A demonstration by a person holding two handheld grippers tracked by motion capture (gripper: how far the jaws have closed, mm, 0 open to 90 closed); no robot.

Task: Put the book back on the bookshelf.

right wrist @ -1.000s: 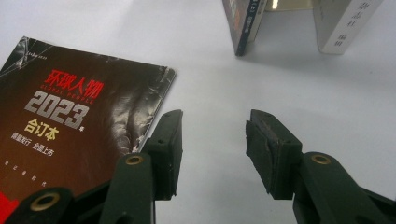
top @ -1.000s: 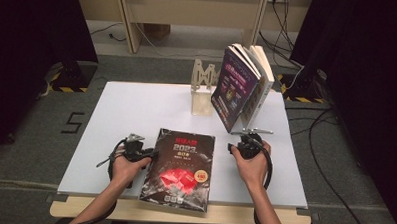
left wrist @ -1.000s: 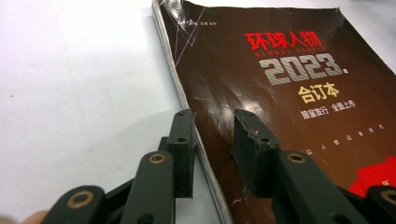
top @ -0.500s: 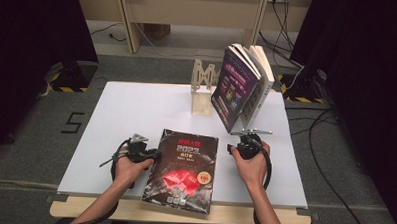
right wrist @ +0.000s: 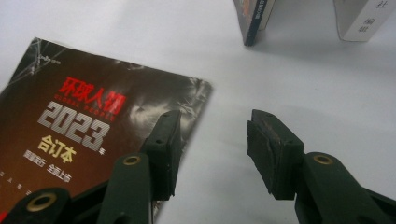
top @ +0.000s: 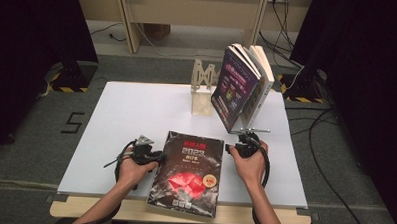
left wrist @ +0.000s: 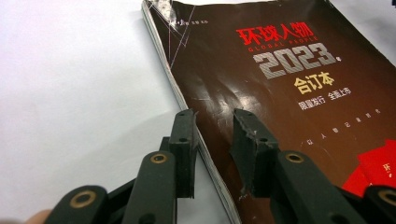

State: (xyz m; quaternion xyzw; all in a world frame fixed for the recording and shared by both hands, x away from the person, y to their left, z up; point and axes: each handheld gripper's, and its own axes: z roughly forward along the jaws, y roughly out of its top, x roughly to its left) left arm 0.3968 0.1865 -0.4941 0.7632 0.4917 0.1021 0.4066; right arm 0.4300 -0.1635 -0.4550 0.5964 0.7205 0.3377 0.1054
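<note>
Dark glossy book (top: 188,172) with red title and "2023" lies flat on the white desk (top: 136,115), at its near edge, between our two hands. Left gripper (left wrist: 212,140) straddles the book's left edge: one jaw on the desk side, one over the cover, not clamped. Right gripper (right wrist: 212,149) sits at the book's right edge, spread and holding nothing, one jaw over the cover corner, the other over bare desk. More books (top: 243,86) lean on a wooden stand (top: 203,89) at the far side.
</note>
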